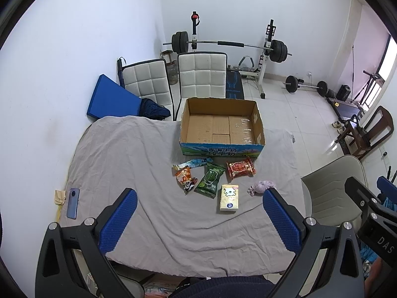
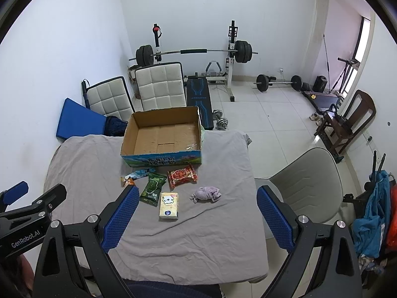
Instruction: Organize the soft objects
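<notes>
An empty cardboard box stands at the far side of a table under a grey cloth. In front of it lie a red snack pack, a green pack, an orange pack, a light blue pack, a yellow tissue pack and a crumpled pink cloth. My left gripper and right gripper are open, empty, held above the table's near side.
A phone lies at the table's left edge. Two white padded chairs stand behind the table, a beige chair at its right. A barbell rack and weights stand on the tiled floor behind.
</notes>
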Available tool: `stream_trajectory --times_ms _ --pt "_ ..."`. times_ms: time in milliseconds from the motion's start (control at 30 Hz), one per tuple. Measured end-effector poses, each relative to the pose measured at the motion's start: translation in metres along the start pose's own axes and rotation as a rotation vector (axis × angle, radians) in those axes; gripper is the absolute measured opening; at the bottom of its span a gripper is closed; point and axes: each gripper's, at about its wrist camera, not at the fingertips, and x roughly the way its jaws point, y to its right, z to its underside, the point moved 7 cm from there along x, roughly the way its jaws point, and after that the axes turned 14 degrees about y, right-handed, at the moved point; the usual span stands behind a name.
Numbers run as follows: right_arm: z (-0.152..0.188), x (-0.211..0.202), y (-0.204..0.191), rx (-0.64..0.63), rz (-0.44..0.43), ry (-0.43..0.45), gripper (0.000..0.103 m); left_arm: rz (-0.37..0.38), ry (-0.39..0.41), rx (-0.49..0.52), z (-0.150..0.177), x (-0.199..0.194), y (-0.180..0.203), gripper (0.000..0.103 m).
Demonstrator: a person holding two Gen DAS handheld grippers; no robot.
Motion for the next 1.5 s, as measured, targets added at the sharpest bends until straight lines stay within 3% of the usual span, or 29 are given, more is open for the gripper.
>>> stream_trajectory --times_ms 1133,1300,1500 --pt "-0.003 0.014 -0.008 0.010 -0.003 -0.008 0.098 0.009 -0.009 -0.009 -0.003 0.006 -0.007 0.103" --pt "0.005 0.042 0.002 0.035 0.001 -0.042 0.098 -0.006 -0.020 -0.017 -0.004 0.029 -0.010 0.103" --pt "0.030 0.136 0.020 0.065 0.031 -0.180 0.098 -0.042 -0.091 0.005 0.007 0.107 -0.011 0.103"
